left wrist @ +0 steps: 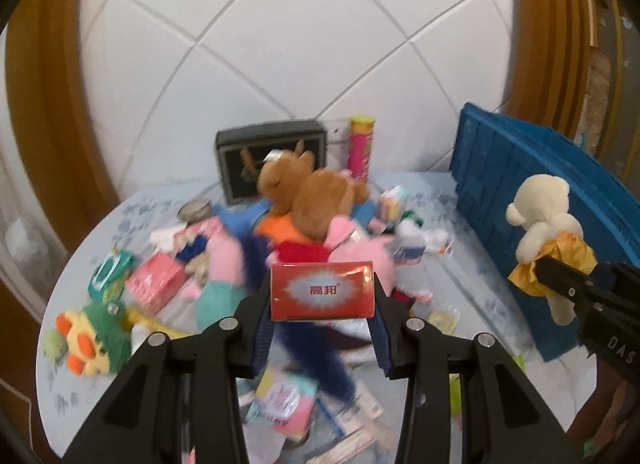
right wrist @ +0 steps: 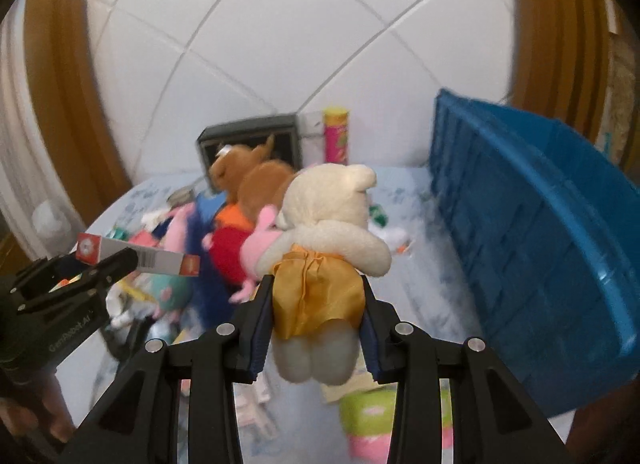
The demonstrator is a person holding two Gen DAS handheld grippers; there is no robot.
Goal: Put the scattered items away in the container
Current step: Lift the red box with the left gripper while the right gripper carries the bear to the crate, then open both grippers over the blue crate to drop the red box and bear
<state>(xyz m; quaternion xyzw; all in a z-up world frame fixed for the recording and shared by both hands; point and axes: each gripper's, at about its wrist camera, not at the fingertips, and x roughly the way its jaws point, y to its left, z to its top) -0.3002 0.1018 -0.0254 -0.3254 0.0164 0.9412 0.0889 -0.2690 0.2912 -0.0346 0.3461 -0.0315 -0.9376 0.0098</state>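
Note:
My left gripper [left wrist: 322, 296] is shut on a red box [left wrist: 322, 290] with white lettering, held above the pile of toys. The same red box [right wrist: 138, 255] shows at the left of the right wrist view, side on, in the left gripper [right wrist: 120, 262]. My right gripper [right wrist: 318, 296] is shut on a cream teddy bear [right wrist: 326, 224] in a gold dress, clamped at the waist. That cream teddy bear [left wrist: 542, 224] hangs at the right of the left wrist view, in front of the blue crate [left wrist: 532, 184]. The blue crate [right wrist: 532, 224] stands at the right of the table.
A heap of plush toys covers the round table [left wrist: 472, 272]: a brown plush [left wrist: 308, 192], pink ones, a green and orange duck [left wrist: 90, 340]. A dark box [left wrist: 272, 152] and a pink snack tube [left wrist: 362, 148] stand against the tiled wall. Packets lie near the front edge.

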